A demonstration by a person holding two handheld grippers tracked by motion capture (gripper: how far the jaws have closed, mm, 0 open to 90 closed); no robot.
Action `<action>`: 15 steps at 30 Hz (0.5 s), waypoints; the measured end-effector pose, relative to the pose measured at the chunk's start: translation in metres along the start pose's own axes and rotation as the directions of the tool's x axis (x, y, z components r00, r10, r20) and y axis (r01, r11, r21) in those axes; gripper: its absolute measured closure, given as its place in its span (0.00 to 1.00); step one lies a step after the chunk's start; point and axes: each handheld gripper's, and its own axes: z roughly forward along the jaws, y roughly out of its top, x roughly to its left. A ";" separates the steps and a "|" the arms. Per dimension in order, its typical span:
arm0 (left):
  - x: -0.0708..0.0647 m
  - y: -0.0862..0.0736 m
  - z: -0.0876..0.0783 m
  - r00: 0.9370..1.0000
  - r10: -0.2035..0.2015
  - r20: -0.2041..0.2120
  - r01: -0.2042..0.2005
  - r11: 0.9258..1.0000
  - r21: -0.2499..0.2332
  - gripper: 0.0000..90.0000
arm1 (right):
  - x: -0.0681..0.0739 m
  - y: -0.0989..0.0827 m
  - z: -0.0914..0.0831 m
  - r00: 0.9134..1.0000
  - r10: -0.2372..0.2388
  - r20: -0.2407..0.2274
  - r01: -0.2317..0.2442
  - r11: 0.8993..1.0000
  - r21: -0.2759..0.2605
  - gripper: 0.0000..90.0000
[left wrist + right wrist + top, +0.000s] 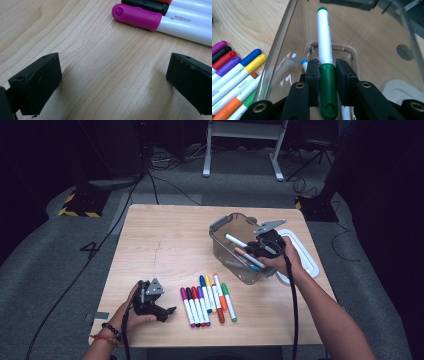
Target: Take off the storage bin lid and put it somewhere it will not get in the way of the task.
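Right gripper point(257, 251) first: from the high view we see it over the clear plastic storage bin point(220, 251) at the table's right side, a white-barrelled marker sticking out from it across the bin's mouth. Another marker with a blue end already lies inside. The bin's white lid point(307, 257) lies just beside it on the right. The left gripper point(162, 312) sits low on the light wooden table point(160, 245) at the left end of the marker row point(207, 300), jaws apart. We count about nine markers in that row, so we judge the packing has barely started: one in, one on the way, the row plus the lid left to do.

Left gripper view: both black jaws stand wide apart over bare wood, nothing between them. The magenta-capped marker point(140, 17) lies just ahead, a black-capped one point(147, 6) beside it. This view gives us cap detail and printing on the barrel which the high view is too small for.

Right gripper view: the jaws are clamped on the green cap of the green-capped white marker point(325, 42), barrel pointing forward into the bin. A blue-ended marker point(304, 62) shows behind the left jaw at the bin's floor. This settles the held marker's colour and the grip; the high view does not. The row shows at left, outside the bin wall.
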 end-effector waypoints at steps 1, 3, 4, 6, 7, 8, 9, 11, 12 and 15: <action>0.000 0.000 0.000 1.000 0.000 0.000 0.000 1.000 0.000 0.00 | 0.001 0.002 0.004 1.000 0.005 -0.002 -0.005 1.000 0.013 0.82; 0.000 0.000 0.000 1.000 -0.002 0.001 0.002 1.000 0.000 0.00 | 0.001 0.003 0.007 1.000 0.009 -0.002 -0.009 1.000 0.029 0.82; 0.000 0.000 0.000 1.000 -0.003 0.001 0.003 1.000 -0.001 0.00 | 0.002 0.005 0.011 1.000 0.010 -0.002 -0.009 0.999 0.050 0.82; 0.000 0.000 0.000 1.000 0.000 0.000 0.000 1.000 0.000 0.00 | 0.002 0.007 0.019 1.000 0.009 0.003 -0.009 0.996 0.084 0.82; 0.000 0.000 0.000 1.000 0.000 0.000 0.000 1.000 0.000 0.00 | 0.002 0.007 0.019 1.000 0.009 0.003 -0.009 0.996 0.084 0.82; 0.000 0.000 0.000 1.000 0.000 0.001 0.000 1.000 0.000 0.00 | 0.001 0.008 0.022 1.000 0.006 0.001 -0.006 0.995 0.096 0.82; 0.000 0.000 0.000 1.000 0.000 0.002 0.000 1.000 0.000 0.00 | 0.001 0.008 0.025 1.000 0.005 0.006 -0.006 0.994 0.111 0.82; 0.000 0.000 0.000 1.000 0.001 0.004 -0.001 1.000 0.000 0.00 | 0.000 0.008 0.031 1.000 0.004 -0.006 -0.003 0.989 0.149 0.82; 0.000 0.000 0.000 1.000 0.003 0.005 -0.003 1.000 0.000 0.00 | 0.000 0.009 0.032 1.000 0.002 -0.007 -0.001 0.987 0.158 0.82; 0.000 0.000 0.000 1.000 0.002 0.005 -0.002 1.000 0.000 0.00 | 0.001 0.011 0.034 1.000 -0.001 -0.025 0.006 0.982 0.190 0.82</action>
